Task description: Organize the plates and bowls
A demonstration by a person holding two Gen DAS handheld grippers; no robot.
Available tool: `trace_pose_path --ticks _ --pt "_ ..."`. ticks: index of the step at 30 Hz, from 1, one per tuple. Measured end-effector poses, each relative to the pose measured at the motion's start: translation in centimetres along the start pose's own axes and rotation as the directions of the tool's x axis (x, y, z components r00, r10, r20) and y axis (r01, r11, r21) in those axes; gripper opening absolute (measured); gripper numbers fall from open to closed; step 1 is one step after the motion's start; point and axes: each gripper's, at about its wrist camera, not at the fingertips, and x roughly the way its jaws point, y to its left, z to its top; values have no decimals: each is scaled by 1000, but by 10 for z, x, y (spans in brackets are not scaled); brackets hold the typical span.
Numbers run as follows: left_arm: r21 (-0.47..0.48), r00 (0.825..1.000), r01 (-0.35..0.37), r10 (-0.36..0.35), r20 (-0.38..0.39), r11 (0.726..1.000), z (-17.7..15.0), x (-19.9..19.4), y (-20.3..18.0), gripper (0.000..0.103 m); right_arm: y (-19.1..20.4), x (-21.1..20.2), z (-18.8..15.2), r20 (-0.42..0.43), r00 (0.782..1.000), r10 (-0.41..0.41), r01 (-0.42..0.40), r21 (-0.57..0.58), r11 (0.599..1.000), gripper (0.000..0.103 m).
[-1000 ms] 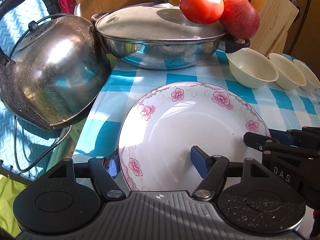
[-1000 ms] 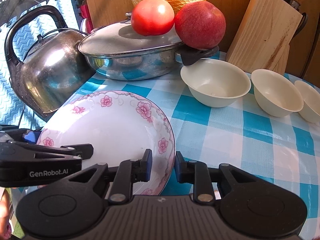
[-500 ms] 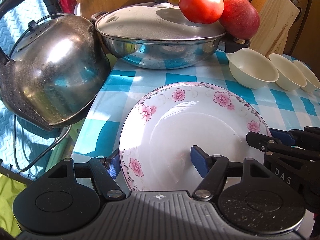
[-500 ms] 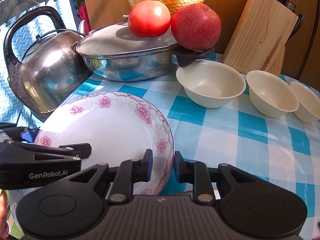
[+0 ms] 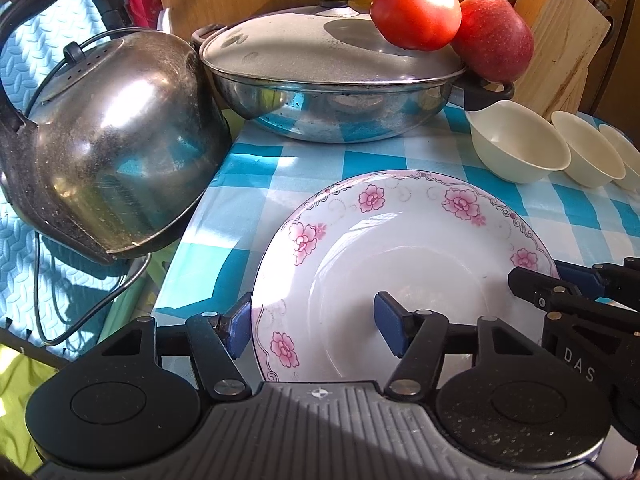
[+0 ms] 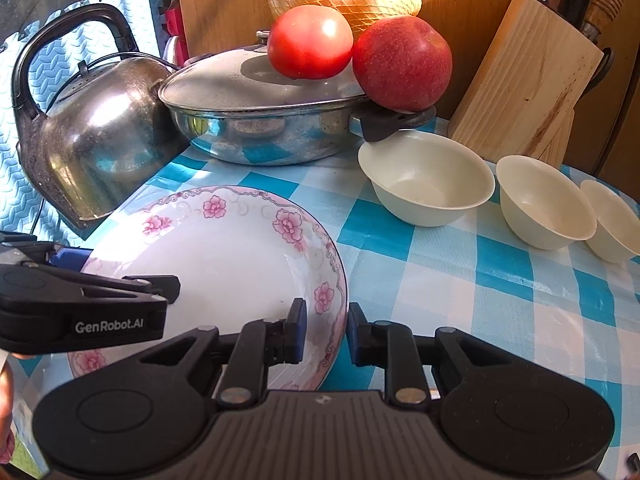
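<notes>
The white, pink-flowered ceramic plate (image 5: pixel 404 268) lay low in both frames on the checked bench (image 6: pixel 500 300). The left hand-held gripper (image 5: pixel 312 326), just closing, straddled its rim half-wide; the right hand-held gripper (image 6: pixel 326 330) stood narrow across the opposite rim, probably for a two-handed lift.

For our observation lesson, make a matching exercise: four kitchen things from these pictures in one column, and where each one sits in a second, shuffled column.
Things:
1. tomato
2. flowered plate
3. kettle
4. knife block

Places:
A. behind the cream bowls
B. on the pan lid
C. left of the pan
D. between both grippers

Pairs: 1-B, 2-D, 3-C, 4-A
</notes>
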Motion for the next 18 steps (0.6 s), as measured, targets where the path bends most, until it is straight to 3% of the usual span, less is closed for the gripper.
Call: trace_pose_path --ticks 18 --pt "-13 999 26 -26 31 1000 0 -13 -2 66 -4 -14 2 35 999 -21 21 10 1000 18"
